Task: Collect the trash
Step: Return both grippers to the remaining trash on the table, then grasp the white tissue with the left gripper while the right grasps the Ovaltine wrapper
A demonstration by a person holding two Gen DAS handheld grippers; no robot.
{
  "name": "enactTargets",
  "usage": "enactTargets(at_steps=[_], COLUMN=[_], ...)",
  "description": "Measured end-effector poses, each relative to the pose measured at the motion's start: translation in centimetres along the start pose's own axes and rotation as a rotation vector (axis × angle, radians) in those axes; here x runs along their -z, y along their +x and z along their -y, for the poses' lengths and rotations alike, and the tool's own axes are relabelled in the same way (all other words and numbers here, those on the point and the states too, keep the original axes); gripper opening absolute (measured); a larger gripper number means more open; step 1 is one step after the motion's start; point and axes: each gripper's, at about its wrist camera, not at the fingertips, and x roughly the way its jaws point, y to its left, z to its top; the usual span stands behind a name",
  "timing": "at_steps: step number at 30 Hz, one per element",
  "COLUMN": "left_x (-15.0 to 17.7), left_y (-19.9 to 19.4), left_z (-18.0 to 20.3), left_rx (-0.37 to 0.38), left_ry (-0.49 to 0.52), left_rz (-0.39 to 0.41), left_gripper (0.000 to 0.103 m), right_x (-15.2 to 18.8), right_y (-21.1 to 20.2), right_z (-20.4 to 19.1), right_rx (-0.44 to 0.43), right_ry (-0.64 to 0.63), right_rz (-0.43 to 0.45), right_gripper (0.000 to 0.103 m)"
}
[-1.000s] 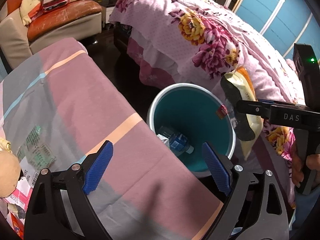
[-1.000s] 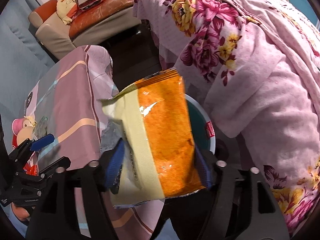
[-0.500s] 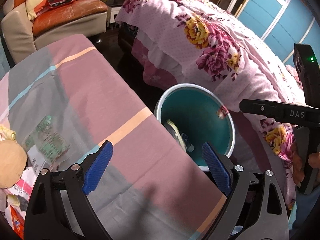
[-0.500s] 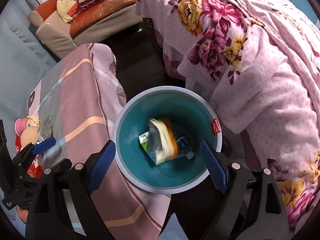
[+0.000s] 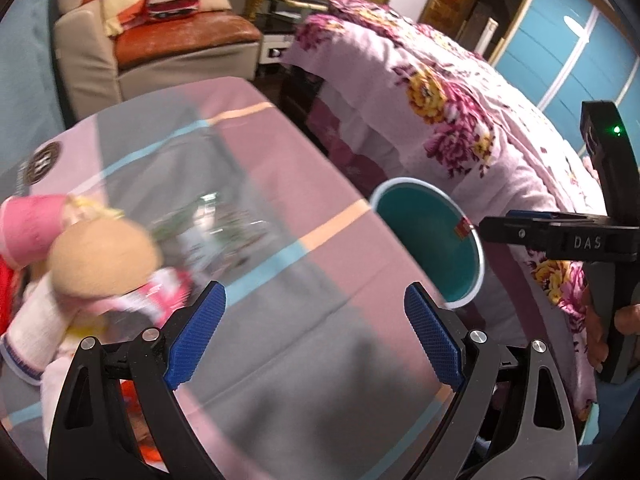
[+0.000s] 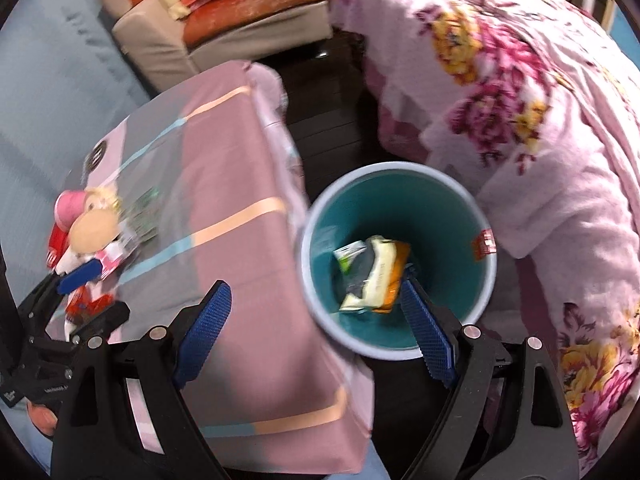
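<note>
A teal bin [image 6: 400,344] with a pale rim stands on the floor between the table and the bed; it also shows in the left wrist view [image 5: 430,240]. An orange and cream snack bag [image 6: 376,276] lies inside it on other wrappers. My right gripper [image 6: 316,332] is open and empty above the bin's near rim. My left gripper [image 5: 314,340] is open and empty over the table [image 5: 280,340]. Wrappers and packets [image 5: 208,228] lie on the table's left beside a plush doll [image 5: 104,256].
The table carries a pink, grey and striped cloth [image 6: 240,160]. A bed with a pink floral blanket [image 6: 520,100] stands right of the bin. A sofa [image 5: 160,52] with a red box stands at the back. Dark floor [image 6: 328,128] lies between them.
My right gripper opened and dropped the snack bag into the bin. My left gripper swung left over the table, bringing the doll and wrappers into view.
</note>
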Motion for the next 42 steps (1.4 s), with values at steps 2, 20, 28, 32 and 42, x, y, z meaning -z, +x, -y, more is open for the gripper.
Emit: enactTargets(at_steps=[2, 20, 28, 32, 42], left_x=[0.8, 10.5, 13.7, 14.5, 15.5], left_y=[-1.2, -8.4, -8.8, -8.8, -8.6], left_z=[-1.5, -16.0, -20.2, -21.0, -22.9], left_rx=[-0.019, -0.173, -0.153, -0.141, -0.129], left_ry=[-0.012, -0.122, -0.16, -0.152, -0.176], left_rz=[0.009, 0.008, -0.024, -0.039, -0.059], left_gripper=[0.091, 0.091, 0.091, 0.091, 0.091], right_x=[0.4, 3.5, 4.8, 5.2, 5.4], right_y=[0.2, 2.8, 5.8, 7.5, 10.9], right_z=[-1.9, -20.1, -26.9, -29.7, -32.2], right_rx=[-0.006, -0.089, -0.145, -0.171, -0.203], right_ry=[-0.037, -0.412, -0.56, -0.636, -0.678], right_rz=[-0.01, -0.11, -0.176, -0.204, -0.251], right_gripper=[0.082, 0.082, 0.082, 0.082, 0.081])
